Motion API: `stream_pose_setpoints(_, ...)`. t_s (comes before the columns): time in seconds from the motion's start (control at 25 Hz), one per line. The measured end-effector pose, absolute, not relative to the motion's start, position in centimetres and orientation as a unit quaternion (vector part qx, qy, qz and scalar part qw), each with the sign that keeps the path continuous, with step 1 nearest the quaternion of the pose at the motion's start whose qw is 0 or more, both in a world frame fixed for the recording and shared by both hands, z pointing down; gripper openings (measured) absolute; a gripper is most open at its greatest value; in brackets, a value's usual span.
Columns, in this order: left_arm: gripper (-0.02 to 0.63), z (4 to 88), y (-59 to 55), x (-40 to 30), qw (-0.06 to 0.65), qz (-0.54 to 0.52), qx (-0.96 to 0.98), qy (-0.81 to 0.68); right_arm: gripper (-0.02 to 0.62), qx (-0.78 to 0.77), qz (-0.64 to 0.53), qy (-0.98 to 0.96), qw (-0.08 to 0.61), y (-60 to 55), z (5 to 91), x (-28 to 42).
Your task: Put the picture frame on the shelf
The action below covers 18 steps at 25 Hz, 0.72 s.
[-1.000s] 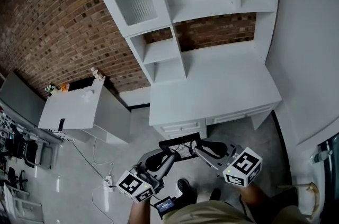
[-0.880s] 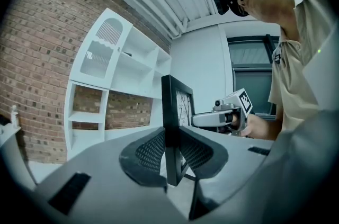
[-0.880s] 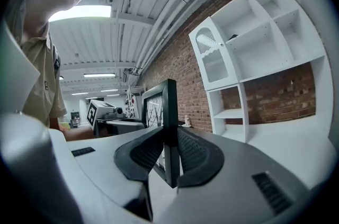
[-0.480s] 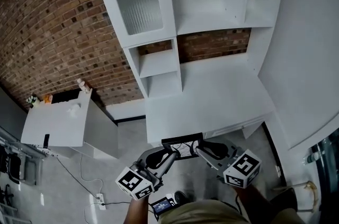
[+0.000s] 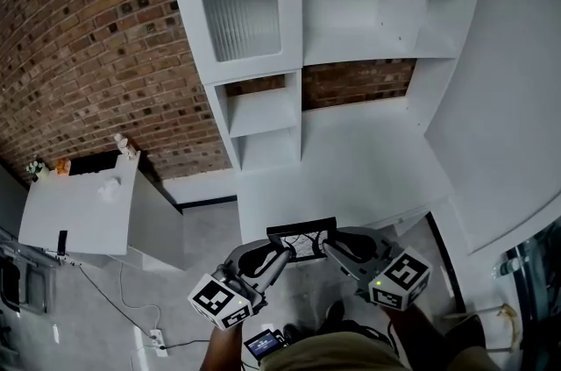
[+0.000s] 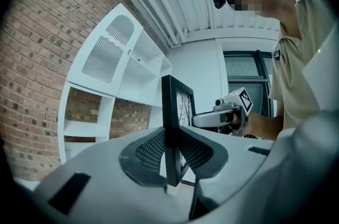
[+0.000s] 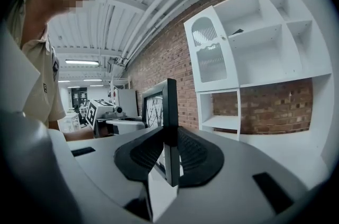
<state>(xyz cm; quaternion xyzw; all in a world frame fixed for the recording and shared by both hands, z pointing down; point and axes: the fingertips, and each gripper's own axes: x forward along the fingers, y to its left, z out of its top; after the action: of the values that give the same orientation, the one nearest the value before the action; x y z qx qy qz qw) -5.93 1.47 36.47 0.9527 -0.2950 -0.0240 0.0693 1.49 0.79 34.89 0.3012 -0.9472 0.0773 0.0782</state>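
While it hangs clamped, picture frame, black-rimmed

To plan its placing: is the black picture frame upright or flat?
Upright. The black picture frame stands vertically, with the left gripper and the right gripper each shut on one side edge.

Black frame around a white print with dark branching lines; white shelf; red-brown brick wall behind the shelf.
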Motion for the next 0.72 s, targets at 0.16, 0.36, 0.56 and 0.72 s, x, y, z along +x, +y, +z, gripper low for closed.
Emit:
stream_pose_setpoints(0.16, 0.083, 37.5, -1.8, -5.8, 0.078, -0.019, 0.949, -0.304, 0.074, 0.292, 0.088, -0.949, 0.074, -2.6, 36.2, 1.7)
stream_pose_setpoints(0.36, 0.083, 38.2, -6.2, -4.9, 0.084, -0.007, 0.94, -0.33, 0.074, 0.268, 0.098, -0.956, 0.068, -7.5, 37.0, 2.6)
stream_pose_setpoints(0.56, 0.084, 38.1, -11.1, -3.3, 0.079, 0.0, 0.931, -0.357, 0.074, 0.242, 0.099, -0.963, 0.058, -12.8, 37.1, 4.2)
stream_pose_setpoints(0.72, 0.084, 37.7, -14.5, -2.7, 0.077, 0.005, 0.922, -0.38, 0.074, 0.217, 0.096, -0.97, 0.052, -16.4, 36.7, 4.7)
